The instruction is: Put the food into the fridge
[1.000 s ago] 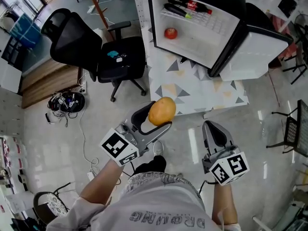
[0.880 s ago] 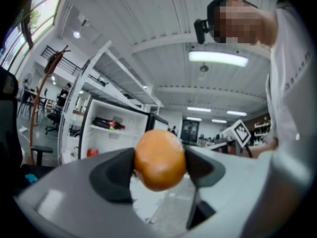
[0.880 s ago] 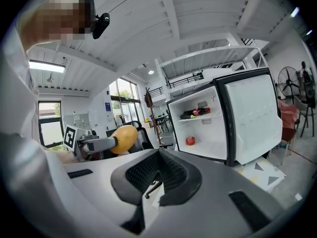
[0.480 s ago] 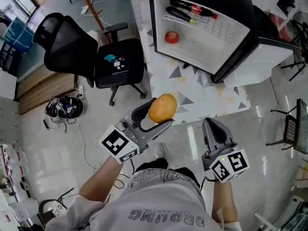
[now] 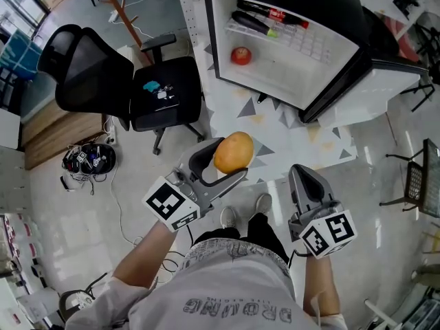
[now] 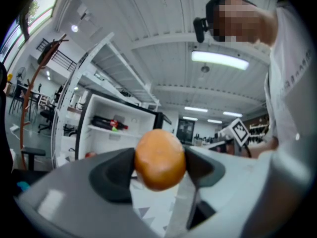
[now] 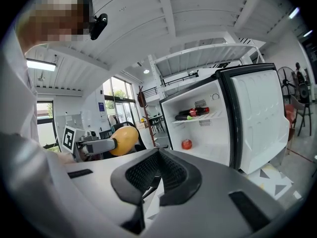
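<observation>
My left gripper (image 5: 227, 162) is shut on an orange-yellow mango (image 5: 233, 152), held in the air in front of the person; the mango (image 6: 159, 158) fills the gap between both pads in the left gripper view. My right gripper (image 5: 306, 179) hangs beside it at the right, shut with nothing in it. Ahead stands a small black fridge (image 5: 330, 5) with its door (image 5: 371, 81) swung open to the right. A red apple (image 5: 240, 56) lies on its lower floor, and dark bottles (image 5: 265, 18) lie on its upper shelf. The right gripper view shows the mango (image 7: 124, 140) and the fridge (image 7: 224, 118).
A black office chair (image 5: 113, 81) stands left of the fridge. The fridge sits on a mat with triangle patterns (image 5: 282, 136). A bundle of cables (image 5: 89, 160) lies on the floor at the left. More chairs (image 5: 416, 184) stand at the right edge.
The person has stepped closer to the fridge. The mango stays gripped in my left gripper, and both grippers keep their places in front of the body.
</observation>
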### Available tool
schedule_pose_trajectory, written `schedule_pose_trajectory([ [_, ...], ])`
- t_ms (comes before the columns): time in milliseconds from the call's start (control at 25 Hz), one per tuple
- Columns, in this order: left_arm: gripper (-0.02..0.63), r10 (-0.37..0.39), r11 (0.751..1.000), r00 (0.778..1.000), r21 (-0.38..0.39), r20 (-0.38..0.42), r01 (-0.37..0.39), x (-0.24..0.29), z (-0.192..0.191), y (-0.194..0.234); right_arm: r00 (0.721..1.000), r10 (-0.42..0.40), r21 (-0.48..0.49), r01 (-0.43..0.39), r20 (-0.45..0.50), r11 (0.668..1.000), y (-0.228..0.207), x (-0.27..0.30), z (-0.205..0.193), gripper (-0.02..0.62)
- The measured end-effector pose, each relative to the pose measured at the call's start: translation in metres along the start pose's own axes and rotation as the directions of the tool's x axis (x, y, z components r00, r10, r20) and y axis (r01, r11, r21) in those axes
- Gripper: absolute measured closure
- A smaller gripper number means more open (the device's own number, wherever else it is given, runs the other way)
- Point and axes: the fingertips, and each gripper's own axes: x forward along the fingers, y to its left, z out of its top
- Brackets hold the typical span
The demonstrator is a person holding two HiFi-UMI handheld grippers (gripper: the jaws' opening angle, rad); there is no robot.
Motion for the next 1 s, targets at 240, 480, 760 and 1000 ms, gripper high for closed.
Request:
schedule_pose_trajectory([
  [240,0.284,-0.002,1.0,1.0,0.001,-0.013,0.002,0.031,-0.003,0.01,1.0,0.005,0.006,-0.006,0.014,1.0,-0.027,0.014,0.007,0.604],
  [480,0.284,0.021,1.0,0.999,-0.001,-0.044,-0.022,0.068,-0.011,0.022,0.999,0.038,0.011,-0.038,0.011,0.999,-0.058,0.028,0.012,0.604],
  [760,0.285,0.045,0.999,0.994,0.011,-0.098,-0.044,0.126,-0.027,0.038,0.996,0.084,0.03,-0.083,-0.005,0.996,-0.105,0.04,0.015,0.604],
  [1000,0.285,0.061,0.998,0.988,0.02,-0.139,-0.059,0.178,-0.042,0.06,0.991,0.133,0.032,-0.133,-0.011,0.991,-0.132,0.057,0.017,0.604],
])
